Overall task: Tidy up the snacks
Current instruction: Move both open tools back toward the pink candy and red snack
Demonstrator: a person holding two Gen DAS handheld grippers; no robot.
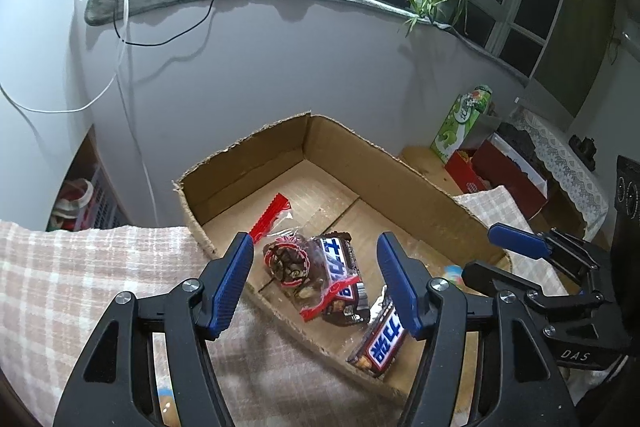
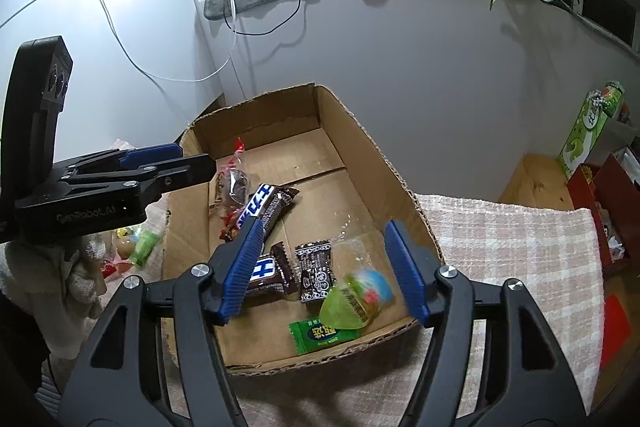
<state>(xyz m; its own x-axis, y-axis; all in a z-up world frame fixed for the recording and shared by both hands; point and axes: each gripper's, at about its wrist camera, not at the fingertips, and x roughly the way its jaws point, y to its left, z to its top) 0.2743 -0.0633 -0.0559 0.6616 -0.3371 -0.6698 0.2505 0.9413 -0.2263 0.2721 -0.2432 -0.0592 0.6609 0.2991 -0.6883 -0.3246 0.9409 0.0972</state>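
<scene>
Glossy crinkled wrappers (image 1: 340, 279) in rough cardboard box (image 1: 248, 151)

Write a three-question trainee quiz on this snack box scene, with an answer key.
1. True or false: the left gripper is shut on a Snickers bar.
2. Which lies nearest the cardboard box's near wall in the right wrist view? A) small green sachet B) clear bag with red trim C) dark brown printed packet
3. What blurred thing shows between the fingers of the right gripper?

Key:
1. False: the fingers stand apart above the box and press on nothing.
2. A.
3. A green jelly cup; the fingers do not press on it.
</scene>
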